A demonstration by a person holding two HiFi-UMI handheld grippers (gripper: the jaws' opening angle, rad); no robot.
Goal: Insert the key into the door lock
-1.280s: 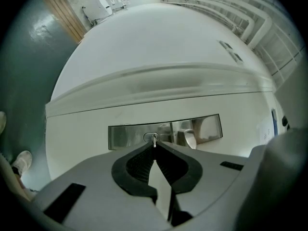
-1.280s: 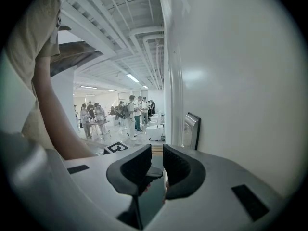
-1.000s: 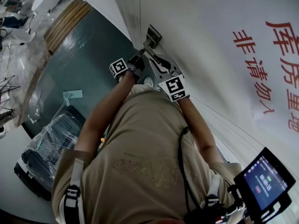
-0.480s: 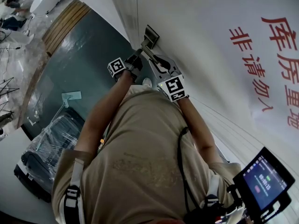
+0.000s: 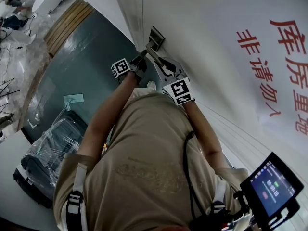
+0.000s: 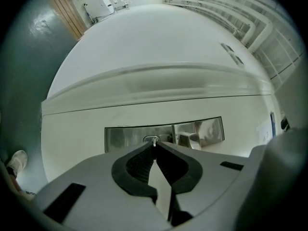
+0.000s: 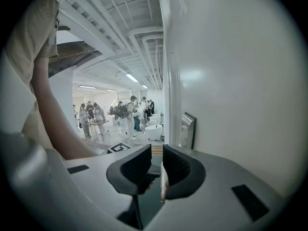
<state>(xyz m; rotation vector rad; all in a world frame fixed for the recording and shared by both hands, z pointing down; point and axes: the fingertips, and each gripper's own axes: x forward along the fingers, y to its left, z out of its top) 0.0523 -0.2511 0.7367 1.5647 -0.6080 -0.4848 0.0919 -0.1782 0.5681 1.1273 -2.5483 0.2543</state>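
In the left gripper view my left gripper (image 6: 154,150) is shut on a small metal key (image 6: 154,141). The key's tip sits at the oval keyhole of the steel lock plate (image 6: 130,138); how deep it goes I cannot tell. The door handle (image 6: 192,139) juts out just right of the keyhole. The head view shows the left gripper (image 5: 143,56) reaching to the lock plate (image 5: 157,34) on the white door (image 5: 211,42). My right gripper (image 5: 161,64) hangs beside it; its jaws (image 7: 156,165) stand slightly apart with nothing between them, close to the lock plate (image 7: 187,129).
A poster with red characters (image 5: 284,66) hangs on the door. A plastic-wrapped suitcase (image 5: 48,153) stands on the green floor behind me. A device with a lit screen (image 5: 272,189) hangs at my right side. Several people (image 7: 127,112) stand far off in the hall.
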